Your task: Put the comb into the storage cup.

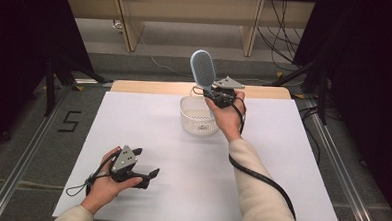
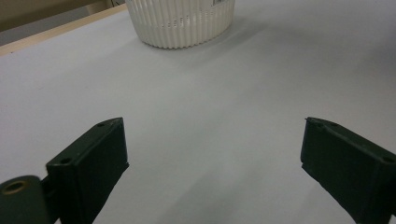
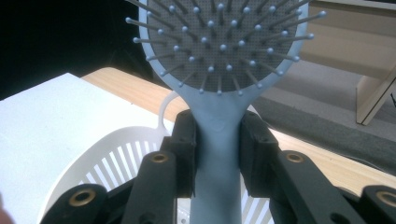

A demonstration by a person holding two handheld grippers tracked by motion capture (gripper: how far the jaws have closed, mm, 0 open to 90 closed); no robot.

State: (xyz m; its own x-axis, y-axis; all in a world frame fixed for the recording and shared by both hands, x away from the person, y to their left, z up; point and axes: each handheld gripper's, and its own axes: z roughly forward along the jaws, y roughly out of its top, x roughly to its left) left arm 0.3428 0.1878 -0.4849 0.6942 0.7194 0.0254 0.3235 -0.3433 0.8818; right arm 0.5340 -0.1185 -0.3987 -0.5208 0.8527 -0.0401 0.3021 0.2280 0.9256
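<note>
The right gripper's (image 3: 218,154) fingers (image 3: 186,149) clamp the handle of one pale blue hairbrush (image 1: 204,70). Its long axis stands nearly upright, head above the fingers, bristles facing the person. Just below the fingers sits one white basket (image 1: 188,115). The right hand (image 1: 227,114) is raised over the table (image 1: 292,159). The left gripper (image 1: 144,164) rests low on the table, fingers (image 2: 91,161) wide apart, gripping nothing.

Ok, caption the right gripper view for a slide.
Right gripper clamps the pale blue hairbrush by its handle above the white basket.
</note>
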